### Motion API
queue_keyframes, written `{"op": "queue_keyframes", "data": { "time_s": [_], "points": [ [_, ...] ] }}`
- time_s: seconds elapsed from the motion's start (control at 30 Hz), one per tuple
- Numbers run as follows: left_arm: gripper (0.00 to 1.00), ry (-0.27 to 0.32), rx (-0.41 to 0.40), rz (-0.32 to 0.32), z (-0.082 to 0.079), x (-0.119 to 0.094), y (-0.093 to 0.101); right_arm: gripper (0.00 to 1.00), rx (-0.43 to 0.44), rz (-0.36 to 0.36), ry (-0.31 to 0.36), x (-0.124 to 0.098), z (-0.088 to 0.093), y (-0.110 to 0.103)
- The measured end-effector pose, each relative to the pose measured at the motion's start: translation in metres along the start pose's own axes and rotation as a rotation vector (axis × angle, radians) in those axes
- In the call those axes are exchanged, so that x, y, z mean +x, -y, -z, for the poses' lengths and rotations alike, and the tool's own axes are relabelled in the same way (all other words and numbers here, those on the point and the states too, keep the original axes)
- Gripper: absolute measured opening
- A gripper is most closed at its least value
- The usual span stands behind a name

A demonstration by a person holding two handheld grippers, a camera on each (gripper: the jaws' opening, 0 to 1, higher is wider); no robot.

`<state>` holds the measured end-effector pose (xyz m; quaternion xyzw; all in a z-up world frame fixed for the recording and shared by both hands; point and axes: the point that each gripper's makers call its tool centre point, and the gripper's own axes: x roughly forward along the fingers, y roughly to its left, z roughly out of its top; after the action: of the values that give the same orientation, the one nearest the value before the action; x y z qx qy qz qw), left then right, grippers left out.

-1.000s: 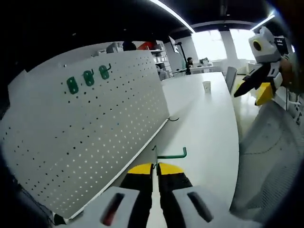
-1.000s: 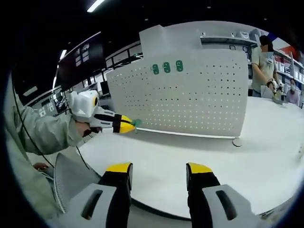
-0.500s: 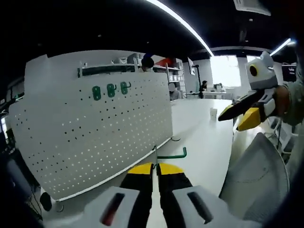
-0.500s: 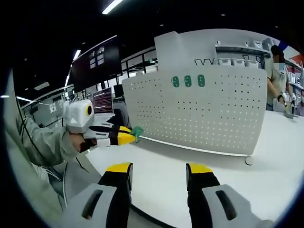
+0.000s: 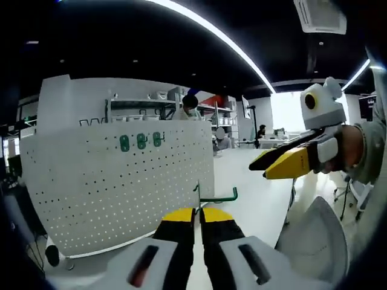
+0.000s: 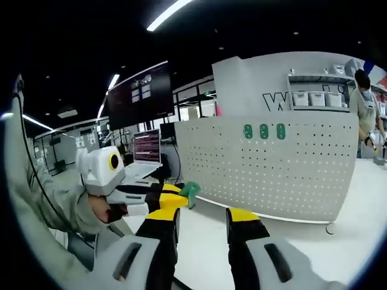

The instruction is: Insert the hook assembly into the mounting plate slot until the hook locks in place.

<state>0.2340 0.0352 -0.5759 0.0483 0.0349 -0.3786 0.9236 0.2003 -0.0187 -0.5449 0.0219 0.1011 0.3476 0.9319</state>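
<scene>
Green hook is pinched at its back end in the left gripper, jaws pressed together, well short of the pegboard. Right gripper is spread, empty. Hook judged light, stiff, thin wire; prone to twisting, best gripped by the backplate.

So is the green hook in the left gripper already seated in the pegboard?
No. In the left gripper view the green hook sits clamped in the shut left gripper, clear of the pegboard.
</scene>
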Motion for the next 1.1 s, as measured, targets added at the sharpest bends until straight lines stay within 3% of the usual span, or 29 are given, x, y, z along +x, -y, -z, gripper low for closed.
{"op": "queue_keyframes", "data": {
  "time_s": [0.3,0.4,0.73,0.87,1.1],
  "points": [
    [0.03,0.034,-0.024,0.029,-0.010,-0.002,0.014,0.22,-0.003,-0.031,0.029,0.005,-0.008,-0.012],
    [0.03,0.066,-0.070,0.040,-0.017,-0.003,0.019,0.20,0.008,-0.041,0.042,0.006,-0.010,-0.015],
    [0.03,0.129,-0.104,0.075,-0.038,-0.003,0.032,0.14,0.012,-0.045,0.082,0.006,-0.021,-0.019],
    [0.03,0.143,-0.142,0.087,-0.041,-0.003,0.035,0.11,0.039,-0.047,0.127,0.004,-0.029,-0.020],
    [0.03,0.170,-0.141,0.105,-0.048,-0.005,0.040,0.09,0.069,-0.053,0.131,0.004,-0.029,-0.020]
  ]
}}
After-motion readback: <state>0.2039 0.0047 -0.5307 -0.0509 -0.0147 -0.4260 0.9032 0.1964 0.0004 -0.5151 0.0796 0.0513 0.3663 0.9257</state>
